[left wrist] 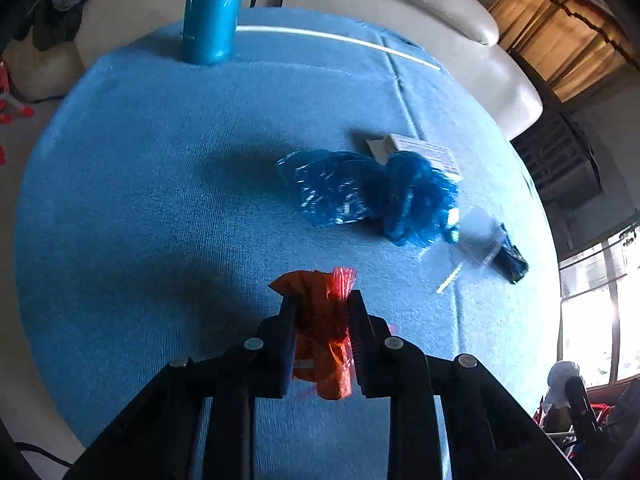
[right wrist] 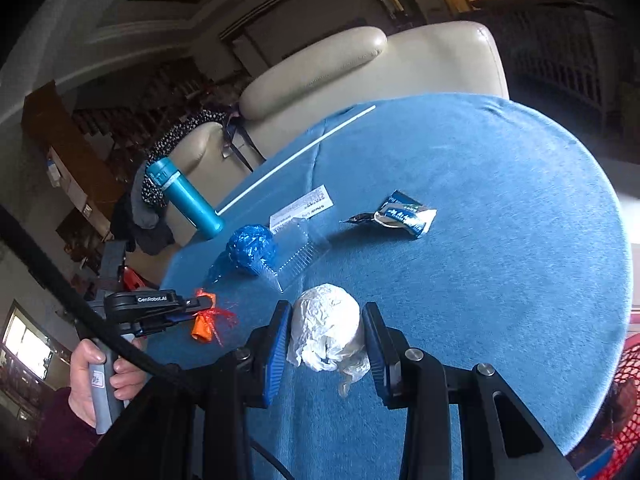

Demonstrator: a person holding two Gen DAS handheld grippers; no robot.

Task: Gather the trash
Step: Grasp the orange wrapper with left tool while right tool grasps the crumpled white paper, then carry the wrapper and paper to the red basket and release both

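The orange wrapper (left wrist: 322, 334) sits pinched between the narrow jaws of the left gripper (left wrist: 322, 300), low over the blue table (left wrist: 140, 200). The right gripper (right wrist: 326, 328) clamps a crumpled white wad (right wrist: 326, 330). So 2 pieces are in hand, and the pick-up step looks done. Next, both likely need carrying to a bin, perhaps the red mesh basket (right wrist: 628, 392) at the table's edge. A blue wrapper (left wrist: 360, 194), a clear plastic tray (right wrist: 302, 254) and a blue-and-white packet (right wrist: 404, 216) wait further back.
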